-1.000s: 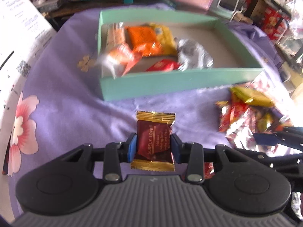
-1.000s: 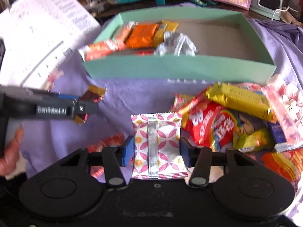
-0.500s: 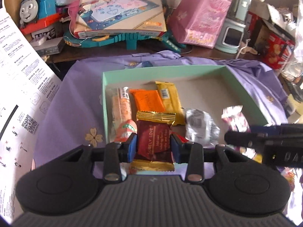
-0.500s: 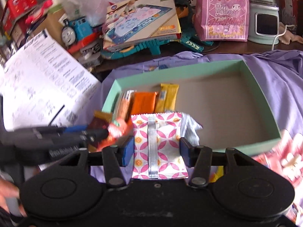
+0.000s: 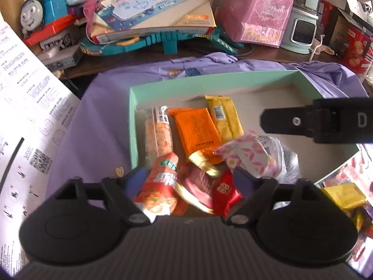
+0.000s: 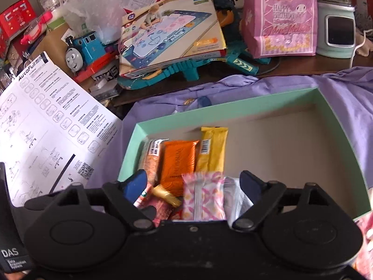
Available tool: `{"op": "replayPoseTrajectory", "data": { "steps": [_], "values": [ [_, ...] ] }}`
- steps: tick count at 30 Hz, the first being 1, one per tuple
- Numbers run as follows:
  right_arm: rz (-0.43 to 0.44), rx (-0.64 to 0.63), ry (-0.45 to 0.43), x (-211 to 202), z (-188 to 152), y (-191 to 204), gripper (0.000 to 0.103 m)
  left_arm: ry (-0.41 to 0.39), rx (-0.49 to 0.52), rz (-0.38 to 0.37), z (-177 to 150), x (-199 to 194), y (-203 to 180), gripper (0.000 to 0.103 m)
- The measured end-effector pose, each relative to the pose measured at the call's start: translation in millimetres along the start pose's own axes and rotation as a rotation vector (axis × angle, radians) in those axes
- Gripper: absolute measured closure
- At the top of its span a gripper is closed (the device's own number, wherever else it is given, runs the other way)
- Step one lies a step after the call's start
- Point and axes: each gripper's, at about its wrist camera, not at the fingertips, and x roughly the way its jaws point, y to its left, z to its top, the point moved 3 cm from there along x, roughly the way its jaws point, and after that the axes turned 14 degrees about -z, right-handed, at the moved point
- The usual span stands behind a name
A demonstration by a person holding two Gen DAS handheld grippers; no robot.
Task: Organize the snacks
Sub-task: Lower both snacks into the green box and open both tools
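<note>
Both grippers, left (image 5: 187, 179) and right (image 6: 193, 183), hung open over the green box (image 5: 132, 126); we judged the pink-patterned packet (image 6: 202, 194) dropped inside, leftover snacks (image 5: 342, 194) lying nearer our right gripper.

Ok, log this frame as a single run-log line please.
phase: release over box | left gripper: open | right gripper: open | maroon packet, pink-patterned packet: in green box | loose snacks: outside box
</note>
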Motion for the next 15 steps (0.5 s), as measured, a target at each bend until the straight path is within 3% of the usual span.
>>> {"op": "replayPoseTrajectory", "data": {
  "steps": [3,7,15],
  "values": [
    [-0.015,0.022,0.011,-1.4,-6.0,-10.0,0.015,0.011,-0.005,0.004,-0.5,4.1,-1.8,0.013],
    [-0.035,0.039,0.007,-6.3,-14.4,-20.4,0.003,0.022,-0.006,0.002,-3.2,5.3,-5.1,0.01],
    [-0.055,0.027,-0.023,-34.1,-28.4,-35.6,0.0,0.003,0.003,0.0,-8.4,-12.5,-16.1,0.005]
  ]
}}
